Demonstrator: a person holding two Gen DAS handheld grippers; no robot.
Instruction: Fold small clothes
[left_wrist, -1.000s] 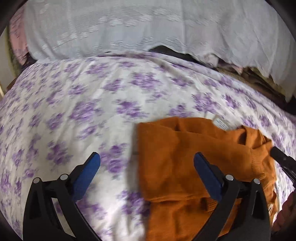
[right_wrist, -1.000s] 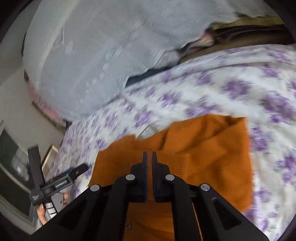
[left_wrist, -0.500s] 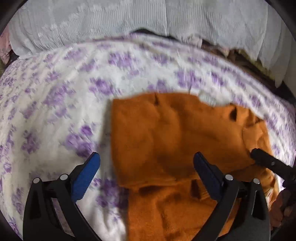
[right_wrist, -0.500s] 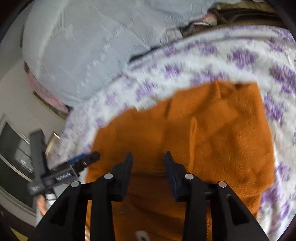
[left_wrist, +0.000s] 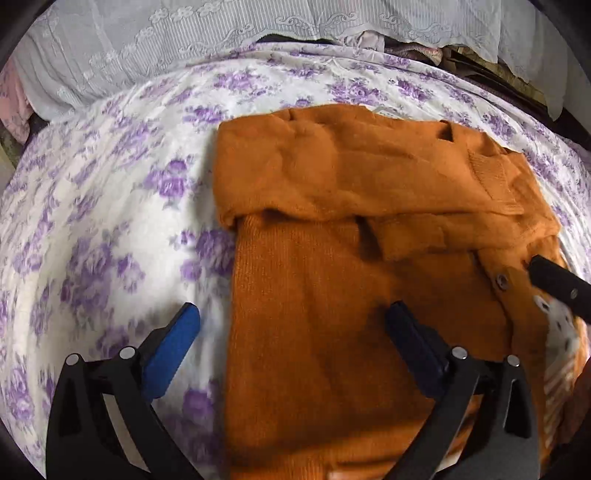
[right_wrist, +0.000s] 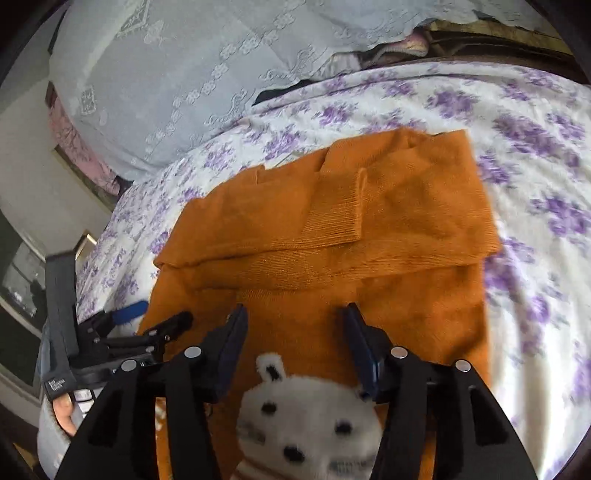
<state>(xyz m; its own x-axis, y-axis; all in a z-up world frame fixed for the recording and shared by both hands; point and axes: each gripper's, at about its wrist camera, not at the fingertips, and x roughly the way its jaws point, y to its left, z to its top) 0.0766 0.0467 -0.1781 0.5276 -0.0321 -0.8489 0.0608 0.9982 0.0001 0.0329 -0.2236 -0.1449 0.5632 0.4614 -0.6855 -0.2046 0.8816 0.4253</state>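
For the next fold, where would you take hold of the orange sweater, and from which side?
I'd grip the orange sweater by its near, unfolded lower body, coming from the near side. The far part is already folded over, so the near edge is the free flap. The right gripper, jaws just opened, holds nothing.

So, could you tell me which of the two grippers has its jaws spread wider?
The left gripper: its blue pads stand far apart, straddling the orange sweater's edge. The right gripper has just been opening, narrower, nothing between its pads.

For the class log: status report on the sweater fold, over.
Left gripper open, empty. Right gripper open, jaws just opened, nothing pinched. Orange sweater on floral bedsheet, top folded over. Nothing in the way.
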